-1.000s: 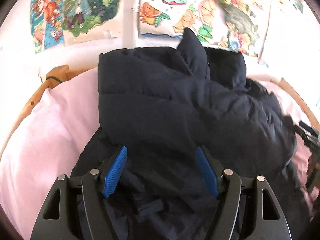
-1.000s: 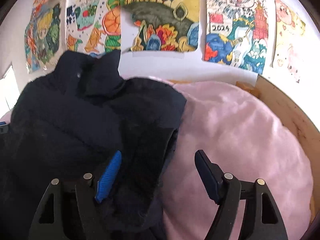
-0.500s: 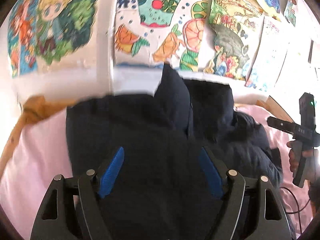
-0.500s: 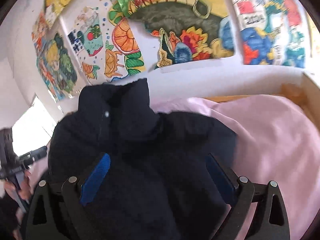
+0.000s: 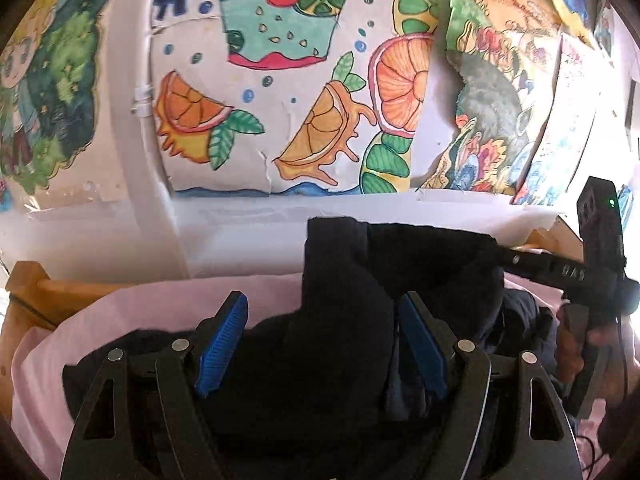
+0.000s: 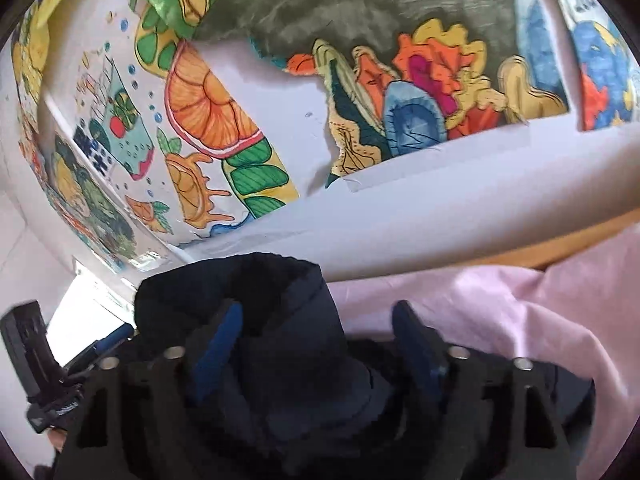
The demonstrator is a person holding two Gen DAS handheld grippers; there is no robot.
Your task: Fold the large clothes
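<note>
Bunching between both spread jaws, puffy dark jacket [image 5: 340, 320] on smooth pink sheet [image 6: 520, 312].

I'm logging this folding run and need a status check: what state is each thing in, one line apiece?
Jacket: dark, bunched up, collar end toward the wall, lying on the sheet.
Left gripper: open, fingers either side of the jacket fabric.
Right gripper: open, jacket fabric between its fingers.
Pink sheet: spread over the bed, lightly wrinkled.
Drawings: stuck on the wall, some edges torn.
</note>
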